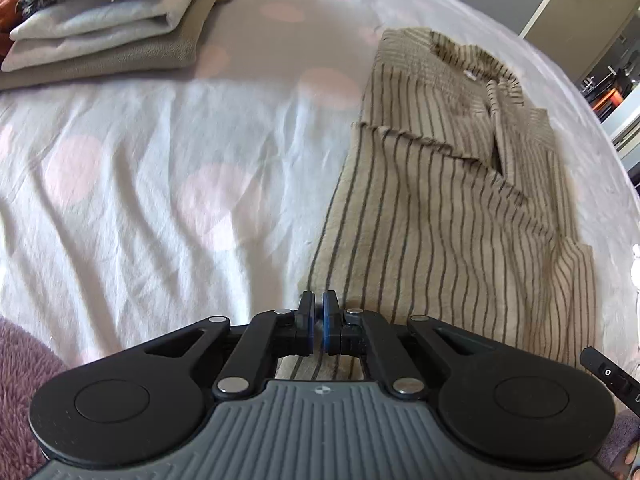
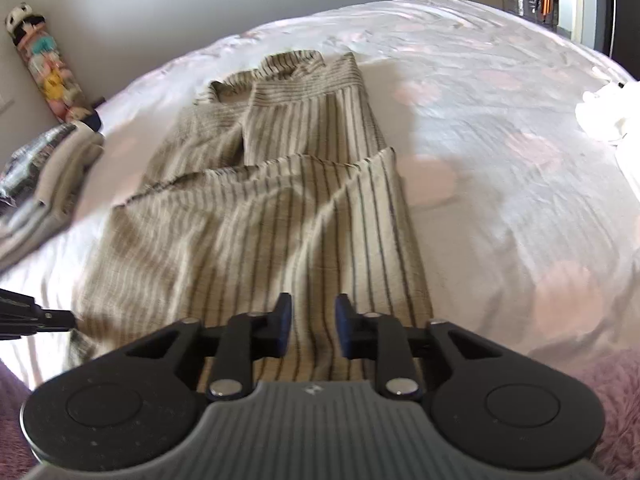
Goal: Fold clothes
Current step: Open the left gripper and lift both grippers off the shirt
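I see the striped garment (image 1: 460, 208) lying on the bed (image 1: 160, 200), on a white sheet with pale pink dots. It is beige with thin dark stripes running lengthwise, and it looks partly folded: one layer is laid across the body with its raw edge forming a diagonal line, and the collar end lies at the far side. The cloth is a little rumpled, with soft creases through the middle. From my right camera the same garment (image 2: 272, 216) stretches away from the near edge of the bed toward the wall.

My left gripper (image 1: 319, 322) points steeply down at the near left corner of the garment. Its blue pads are pressed nearly together, and I cannot tell whether a thin fold of cloth is caught between them. My right gripper (image 2: 313, 326) also tilts downward, above the near hem on the right side. Its jaws stand partly apart, with striped cloth showing in the gap below them, and the pads are not pressing on anything.

A stack of folded clothes (image 1: 108, 28) sits at the far left of the bed, well apart from the garment.
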Demonstrator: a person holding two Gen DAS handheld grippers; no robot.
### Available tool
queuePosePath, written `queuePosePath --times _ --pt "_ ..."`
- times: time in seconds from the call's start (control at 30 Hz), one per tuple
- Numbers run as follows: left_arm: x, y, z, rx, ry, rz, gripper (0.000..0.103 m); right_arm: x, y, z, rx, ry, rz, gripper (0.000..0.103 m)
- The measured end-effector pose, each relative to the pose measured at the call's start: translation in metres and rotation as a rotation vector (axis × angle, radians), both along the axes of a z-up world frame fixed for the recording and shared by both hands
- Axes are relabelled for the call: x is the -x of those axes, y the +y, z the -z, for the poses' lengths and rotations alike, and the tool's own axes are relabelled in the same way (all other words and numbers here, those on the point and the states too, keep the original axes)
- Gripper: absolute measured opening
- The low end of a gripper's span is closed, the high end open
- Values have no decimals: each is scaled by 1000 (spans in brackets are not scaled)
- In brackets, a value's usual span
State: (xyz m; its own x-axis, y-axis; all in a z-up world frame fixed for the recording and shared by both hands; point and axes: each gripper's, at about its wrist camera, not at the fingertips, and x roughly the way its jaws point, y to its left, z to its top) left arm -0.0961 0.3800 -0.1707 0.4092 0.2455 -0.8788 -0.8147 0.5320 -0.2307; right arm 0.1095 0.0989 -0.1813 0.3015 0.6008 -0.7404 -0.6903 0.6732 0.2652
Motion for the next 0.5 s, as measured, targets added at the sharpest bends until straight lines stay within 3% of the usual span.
queuePosePath --times 0.17,0.3,0.5 --pt "-2 0 -7 -6 -70 23 13 6 1 -5 -28 -18 -41 34" --pt "-6 -4 -11 -12 -133 68 15 9 2 -10 -63 -19 -92 39" --pt "-14 -4 -16 24 -199 148 20 4 7 -16 -93 25 -125 62"
